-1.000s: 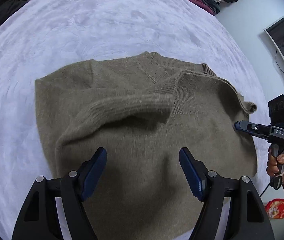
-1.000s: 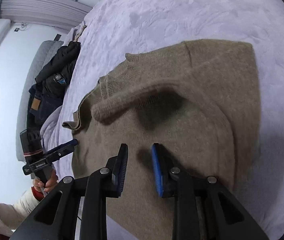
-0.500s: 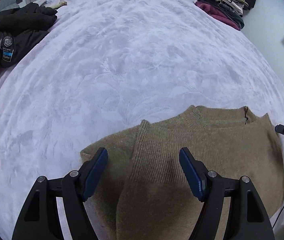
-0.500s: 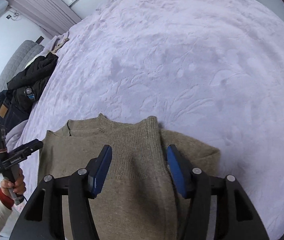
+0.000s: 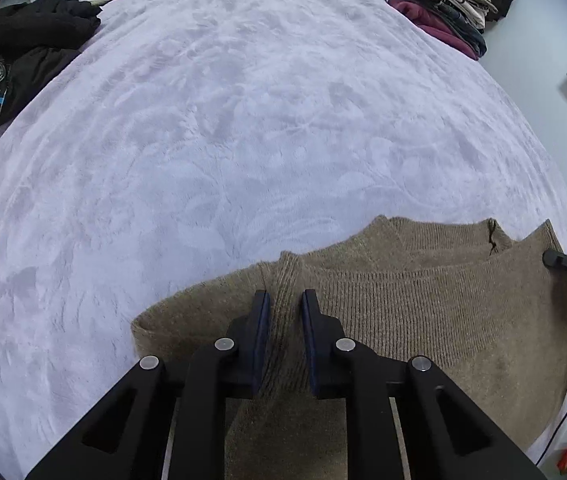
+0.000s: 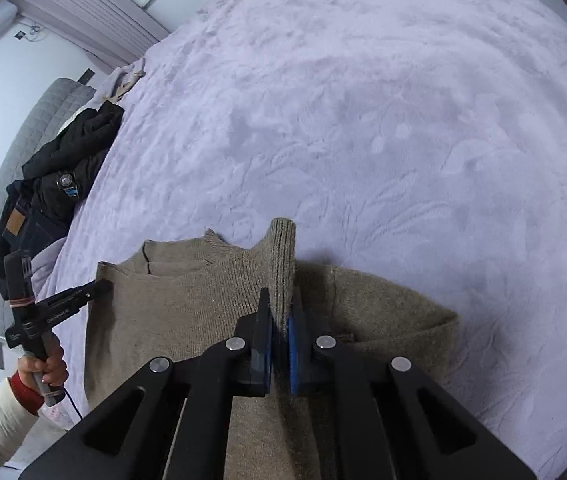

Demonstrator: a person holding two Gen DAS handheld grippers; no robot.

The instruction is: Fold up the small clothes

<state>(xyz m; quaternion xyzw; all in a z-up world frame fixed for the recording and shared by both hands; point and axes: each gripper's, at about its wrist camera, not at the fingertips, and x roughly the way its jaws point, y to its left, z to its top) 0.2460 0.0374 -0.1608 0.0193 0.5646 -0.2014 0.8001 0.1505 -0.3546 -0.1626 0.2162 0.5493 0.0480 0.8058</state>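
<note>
Item: tan sweater (image 5: pixel 423 320), lying on the lilac bedspread (image 5: pixel 243 140), near edge, part folded.

Step, as I judge it: taking hold of the knit for the next fold.

My left claw (image 5: pixel 285 304) is closing, a ribbed ridge of sweater between its jaws. My right claw (image 6: pixel 281 312) has clamped a raised ribbed fold.

Next move: lift both evenly and carry the fold across without letting it bunch.

Left view only: stack of folded clothes (image 5: pixel 443 8), far corner. Right view only: my hand (image 6: pixel 43 364) on the left handle, black jacket (image 6: pixel 67 168), grey headboard (image 6: pixel 11 152).
</note>
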